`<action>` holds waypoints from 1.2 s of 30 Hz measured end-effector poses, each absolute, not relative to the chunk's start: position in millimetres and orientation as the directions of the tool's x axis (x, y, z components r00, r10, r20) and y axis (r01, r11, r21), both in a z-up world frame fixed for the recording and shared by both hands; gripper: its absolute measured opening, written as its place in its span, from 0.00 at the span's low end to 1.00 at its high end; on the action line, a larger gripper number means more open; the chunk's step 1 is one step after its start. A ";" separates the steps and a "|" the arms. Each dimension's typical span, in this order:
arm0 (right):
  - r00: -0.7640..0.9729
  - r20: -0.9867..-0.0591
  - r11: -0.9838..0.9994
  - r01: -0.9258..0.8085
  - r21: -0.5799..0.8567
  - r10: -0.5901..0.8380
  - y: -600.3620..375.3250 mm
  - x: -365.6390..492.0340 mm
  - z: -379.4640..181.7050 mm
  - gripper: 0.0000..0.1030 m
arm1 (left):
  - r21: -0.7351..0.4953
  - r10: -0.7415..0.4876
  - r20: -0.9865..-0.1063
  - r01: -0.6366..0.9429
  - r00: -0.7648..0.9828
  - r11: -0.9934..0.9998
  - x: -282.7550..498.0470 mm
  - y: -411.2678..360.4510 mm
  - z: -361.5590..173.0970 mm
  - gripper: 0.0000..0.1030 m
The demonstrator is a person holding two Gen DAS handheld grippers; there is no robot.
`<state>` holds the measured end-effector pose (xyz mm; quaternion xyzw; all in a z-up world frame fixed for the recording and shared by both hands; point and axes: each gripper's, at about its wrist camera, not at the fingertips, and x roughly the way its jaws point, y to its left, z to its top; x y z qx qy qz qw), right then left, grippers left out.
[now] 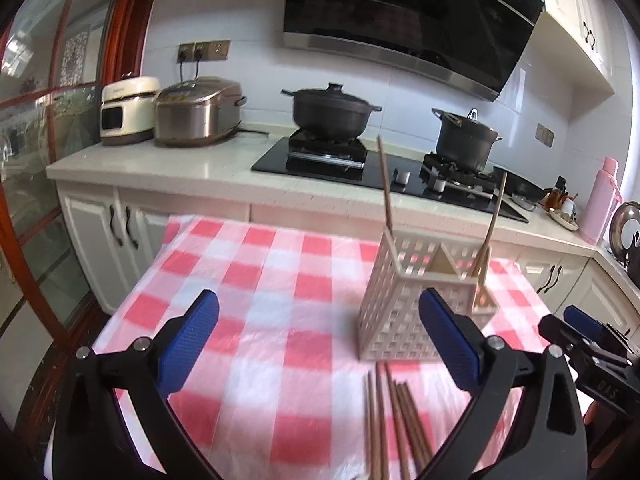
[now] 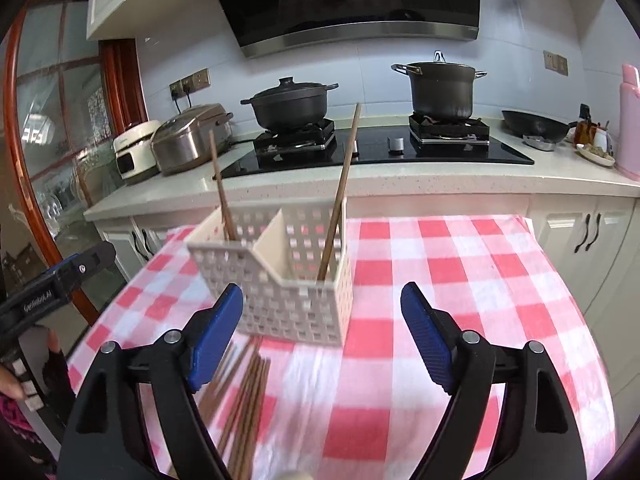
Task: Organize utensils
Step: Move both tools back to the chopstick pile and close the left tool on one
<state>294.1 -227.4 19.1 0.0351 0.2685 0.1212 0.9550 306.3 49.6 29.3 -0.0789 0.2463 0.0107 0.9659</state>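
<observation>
Left gripper point(image 1: 318, 344): jaws apart, gripping nothing; it hovers over the table near the holder's left front corner
Right gripper point(image 2: 322, 338): jaws apart, gripping nothing; it hovers just before the holder's front wall; in the left wrist view only part of it shows at the far right edge
Utensil holder point(image 2: 288, 292): white perforated plastic box standing upright on the table; a divider splits it into two compartments
Standing chopsticks: one chopstick point(image 2: 222, 196) leans in the left compartment; another chopstick point(image 2: 340, 196) leans in the right compartment, tilted toward the right; both tops rise well above the rim
Loose chopsticks point(image 2: 244, 396): a brown bundle lying flat on the cloth, just in front of the holder, below its left half; some hidden behind the right gripper's left finger
Table point(image 2: 460, 320): covered with a red and white checked cloth
Background: stove point(image 2: 376, 152) with two dark pots; rice cooker point(image 2: 192, 138) at the left on the kitchen worktop
</observation>
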 end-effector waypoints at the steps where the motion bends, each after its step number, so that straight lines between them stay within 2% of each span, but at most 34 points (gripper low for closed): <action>1: 0.828 -0.504 0.969 -0.210 0.129 0.247 -226.9 288.1 16.8 0.75 | -0.145 -0.016 -0.486 -0.062 0.874 0.987 300.8 50.8 24.5 0.94; 11: 0.816 -0.516 0.964 -0.190 0.184 0.259 -228.7 238.1 -11.9 0.75 | -0.094 -0.043 -0.538 -0.009 0.842 0.996 262.0 37.7 -9.3 0.94; 13: 0.812 -0.525 0.965 -0.180 0.189 0.254 -229.4 232.0 -17.2 0.72 | -0.095 -0.057 -0.558 0.005 0.828 0.995 260.1 33.4 -18.8 0.91; 18: 0.791 -0.554 0.963 -0.165 0.214 0.258 -233.0 224.9 -30.6 0.58 | -0.165 -0.140 -0.631 0.044 0.763 0.985 272.7 27.9 -44.2 0.66; 22: 0.781 -0.572 0.966 -0.162 0.202 0.250 -232.5 224.1 -39.9 0.51 | -0.151 -0.153 -0.659 0.070 0.736 0.986 281.7 14.9 -57.8 0.58; 27: 0.758 -0.599 0.965 -0.171 0.200 0.259 -228.1 229.8 -49.1 0.44 | -0.135 -0.156 -0.707 0.084 0.690 0.987 300.5 2.0 -75.1 0.40; 31: 0.740 -0.618 0.964 -0.176 0.200 0.264 -226.2 235.6 -54.5 0.38 | -0.115 -0.143 -0.736 0.086 0.662 0.990 316.7 -5.9 -86.0 0.35; 36: 0.736 -0.621 0.962 -0.179 0.205 0.269 -226.3 238.5 -56.1 0.38 | -0.072 -0.118 -0.762 0.098 0.637 0.993 333.6 -15.7 -93.3 0.28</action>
